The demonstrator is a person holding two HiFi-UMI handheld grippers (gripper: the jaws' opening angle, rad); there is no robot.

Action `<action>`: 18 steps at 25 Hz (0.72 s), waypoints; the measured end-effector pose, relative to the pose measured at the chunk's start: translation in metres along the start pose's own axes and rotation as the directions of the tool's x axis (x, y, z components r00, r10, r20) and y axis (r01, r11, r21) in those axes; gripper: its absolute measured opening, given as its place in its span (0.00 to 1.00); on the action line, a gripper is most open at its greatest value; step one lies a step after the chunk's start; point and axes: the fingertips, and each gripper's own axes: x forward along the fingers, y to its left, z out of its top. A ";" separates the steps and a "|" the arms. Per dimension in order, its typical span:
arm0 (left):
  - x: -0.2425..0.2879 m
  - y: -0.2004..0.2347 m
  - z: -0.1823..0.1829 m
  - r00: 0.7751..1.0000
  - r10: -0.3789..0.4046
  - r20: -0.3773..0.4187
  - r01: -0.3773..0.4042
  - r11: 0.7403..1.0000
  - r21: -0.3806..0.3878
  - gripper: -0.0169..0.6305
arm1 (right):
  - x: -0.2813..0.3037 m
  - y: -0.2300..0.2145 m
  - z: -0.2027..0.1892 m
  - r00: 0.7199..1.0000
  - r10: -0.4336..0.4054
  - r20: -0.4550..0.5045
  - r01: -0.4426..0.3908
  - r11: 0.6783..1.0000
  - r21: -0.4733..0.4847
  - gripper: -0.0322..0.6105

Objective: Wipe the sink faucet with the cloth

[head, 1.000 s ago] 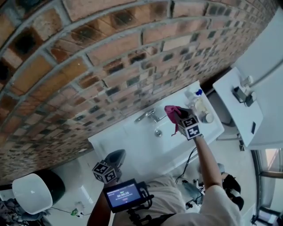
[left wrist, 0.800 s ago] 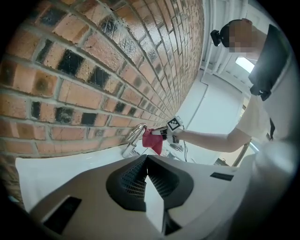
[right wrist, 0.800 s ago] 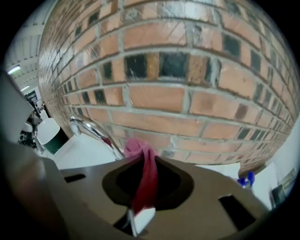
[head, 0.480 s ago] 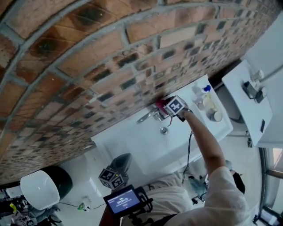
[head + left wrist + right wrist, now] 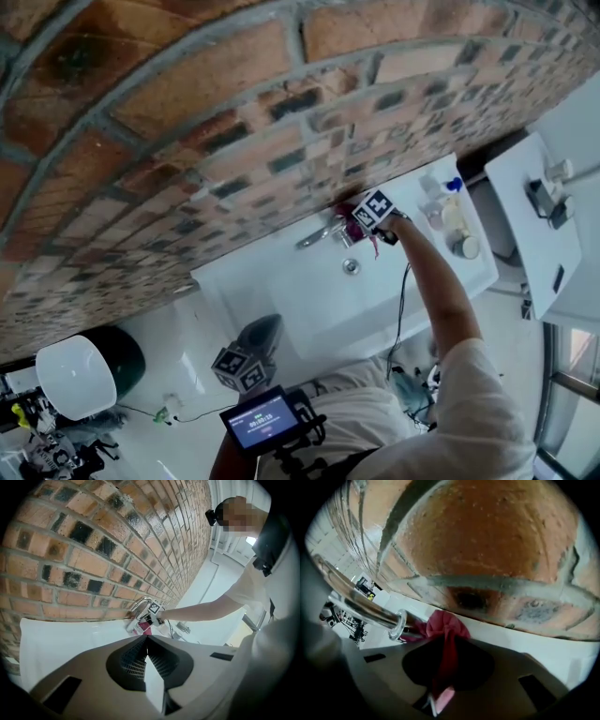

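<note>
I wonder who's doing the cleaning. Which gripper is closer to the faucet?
The right. The right gripper holds the pink cloth at the faucet. The left gripper hangs far off, in front of the sink, jaws shut on nothing.

- Faucet (image 5: 320, 234): chrome with a curved spout, standing at the back edge of the white sink (image 5: 281, 309), close under the brick wall.
- Cloth (image 5: 444, 626): magenta and bunched, pinched between the right claw's (image 5: 440, 641) jaws, with its gathered end touching the faucet's tube.
</note>
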 end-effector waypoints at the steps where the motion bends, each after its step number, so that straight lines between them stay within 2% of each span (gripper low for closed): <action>1: 0.000 -0.001 -0.002 1.000 -0.001 0.000 0.001 1.000 -0.007 0.01 | 0.000 0.000 -0.002 1.000 0.011 0.006 -0.011 1.000 -0.003 0.12; 3: 0.000 -0.003 -0.006 1.000 0.000 0.002 0.000 1.000 -0.021 0.01 | -0.002 0.005 -0.003 0.999 0.037 0.021 -0.036 0.999 -0.038 0.12; 5: -0.001 -0.003 -0.009 1.000 0.001 0.009 -0.001 0.999 -0.033 0.01 | -0.005 0.013 -0.001 0.999 0.047 0.026 -0.044 0.991 -0.124 0.12; 8: -0.002 -0.001 -0.012 1.000 0.008 0.003 -0.008 1.000 -0.023 0.01 | -0.015 0.024 0.001 1.000 0.005 -0.010 -0.007 0.956 -0.294 0.12; 10: -0.003 -0.001 -0.012 1.000 0.011 0.001 -0.011 1.000 -0.023 0.01 | -0.025 0.030 -0.004 0.998 -0.034 -0.047 0.014 0.928 -0.372 0.12; 13: -0.006 -0.002 -0.009 1.000 0.014 0.015 -0.013 0.999 -0.031 0.01 | -0.040 0.045 -0.004 0.999 -0.032 -0.030 0.016 0.904 -0.427 0.12; 18: -0.008 -0.004 -0.007 1.000 0.010 0.021 -0.010 1.000 -0.023 0.01 | -0.061 0.053 0.007 0.994 -0.038 0.098 0.078 0.889 -0.451 0.12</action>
